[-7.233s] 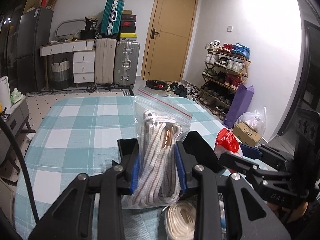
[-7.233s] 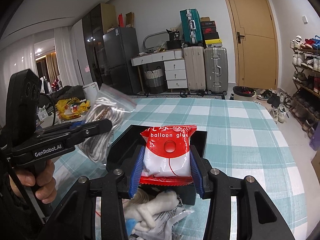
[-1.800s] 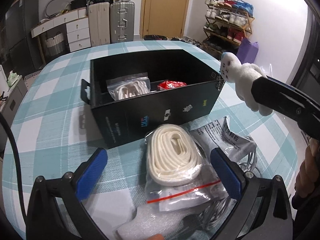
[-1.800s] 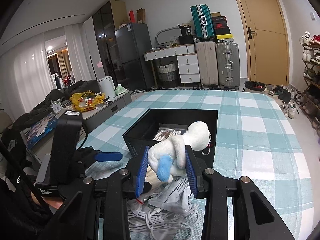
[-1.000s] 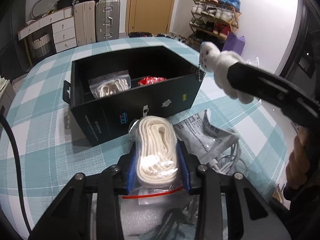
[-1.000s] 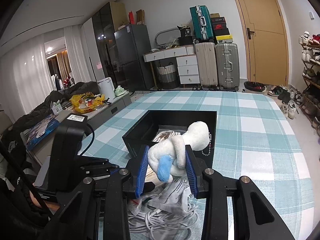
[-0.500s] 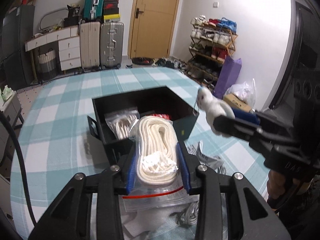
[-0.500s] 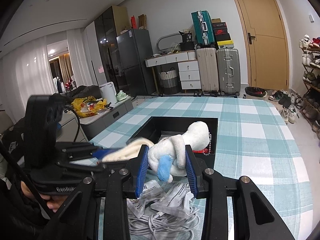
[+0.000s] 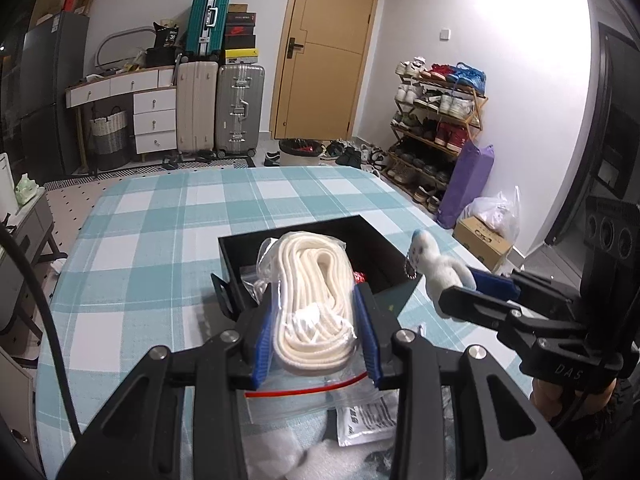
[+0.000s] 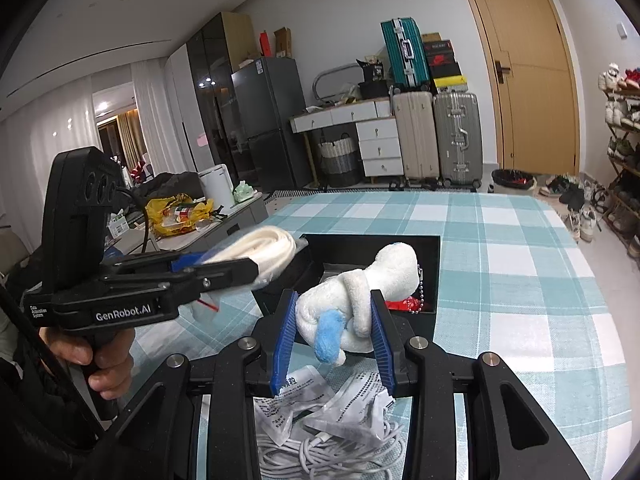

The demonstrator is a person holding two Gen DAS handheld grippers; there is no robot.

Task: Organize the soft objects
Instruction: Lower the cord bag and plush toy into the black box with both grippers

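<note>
Showing cables [image 10: 320, 452] beneath plush toy [image 10: 352, 304]

White walls, tan door [image 9: 326, 50]; suitcases [image 9: 220, 108], drawers [image 9: 154, 120], shoe rack [image 9: 436, 128], grey fridge [image 10: 272, 120], curtains [image 10: 44, 140]

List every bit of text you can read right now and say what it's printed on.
"GenRobot.AI": side of the left gripper.
"DAS": body of the right gripper.
Small print beside "GenRobot.AI": too small to read.
Print on the paper packets under the plush toy: blurred, unreadable.
Black box: no legible text.
</note>
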